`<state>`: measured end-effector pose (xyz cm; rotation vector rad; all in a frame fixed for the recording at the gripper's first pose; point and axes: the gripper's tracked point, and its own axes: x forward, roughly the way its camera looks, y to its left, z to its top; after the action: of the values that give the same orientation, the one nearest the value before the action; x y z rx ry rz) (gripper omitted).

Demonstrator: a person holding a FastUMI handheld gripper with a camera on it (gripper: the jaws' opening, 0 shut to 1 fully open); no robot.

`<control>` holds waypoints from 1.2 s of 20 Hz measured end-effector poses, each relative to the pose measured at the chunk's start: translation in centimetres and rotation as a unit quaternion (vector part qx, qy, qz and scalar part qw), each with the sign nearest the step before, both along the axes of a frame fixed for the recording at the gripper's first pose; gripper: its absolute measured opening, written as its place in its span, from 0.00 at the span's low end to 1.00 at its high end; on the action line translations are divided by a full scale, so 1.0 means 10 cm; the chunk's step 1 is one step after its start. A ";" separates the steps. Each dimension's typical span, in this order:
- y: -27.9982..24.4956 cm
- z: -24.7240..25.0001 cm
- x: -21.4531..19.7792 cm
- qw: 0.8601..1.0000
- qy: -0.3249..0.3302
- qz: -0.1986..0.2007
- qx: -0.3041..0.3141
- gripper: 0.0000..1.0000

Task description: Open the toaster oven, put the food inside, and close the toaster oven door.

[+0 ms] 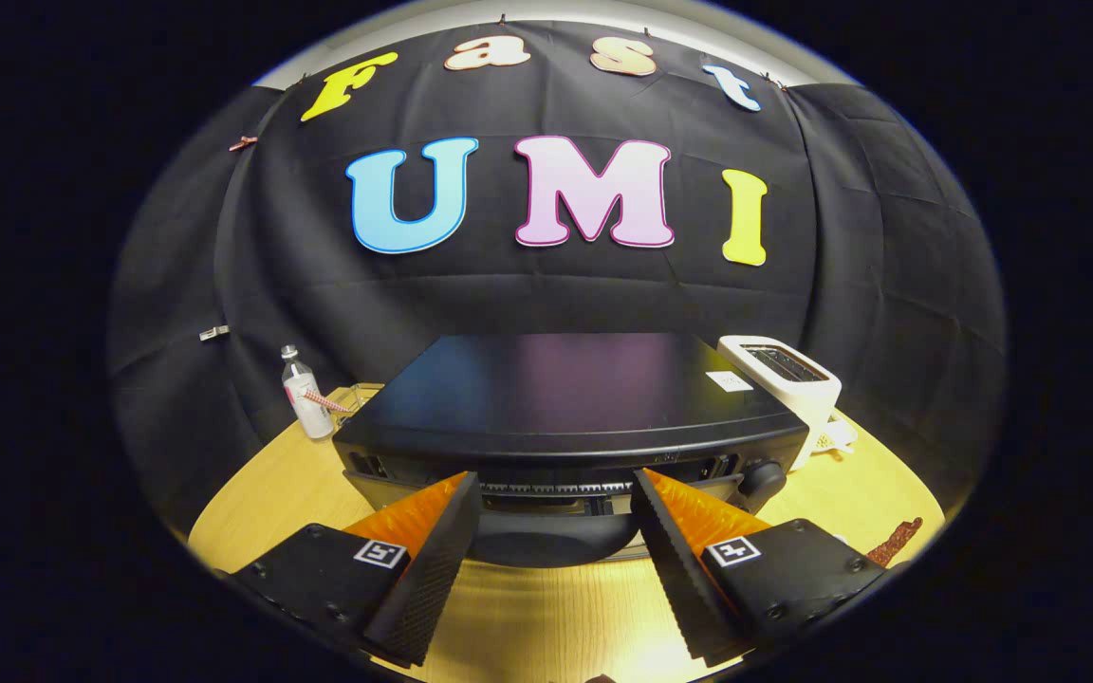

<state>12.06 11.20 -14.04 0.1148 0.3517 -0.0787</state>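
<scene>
The black toaster oven [565, 398] stands on the wooden table [252, 512], just ahead of me and seen from above its flat top. Below its front edge a wire rack [556, 489] shows in the opening, so the door looks lowered. A dark rounded part [546, 545] lies under the rack, between my fingers; I cannot tell what it is. My gripper [556, 479] is open with nothing held, and its fingertips sit close to the oven front on either side of the opening. A reddish-brown piece of food [895, 541] lies on the table to the right of my right finger.
A round knob [761, 474] sits at the oven's front right. A white slot toaster [780, 375] stands behind the oven's right corner. A small plastic bottle [305, 403] with a striped straw stands left of the oven. Black cloth walls close the booth behind.
</scene>
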 end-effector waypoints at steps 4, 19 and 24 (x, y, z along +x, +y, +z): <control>0.04 -0.10 -0.29 1.000 0.007 0.015 0.010 0.98; 0.11 -1.24 -1.28 0.984 0.161 0.077 -0.005 0.98; -0.09 -1.05 -1.31 0.987 0.146 0.070 -0.008 0.98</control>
<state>-1.00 10.25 -24.52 0.0630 0.6515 0.0419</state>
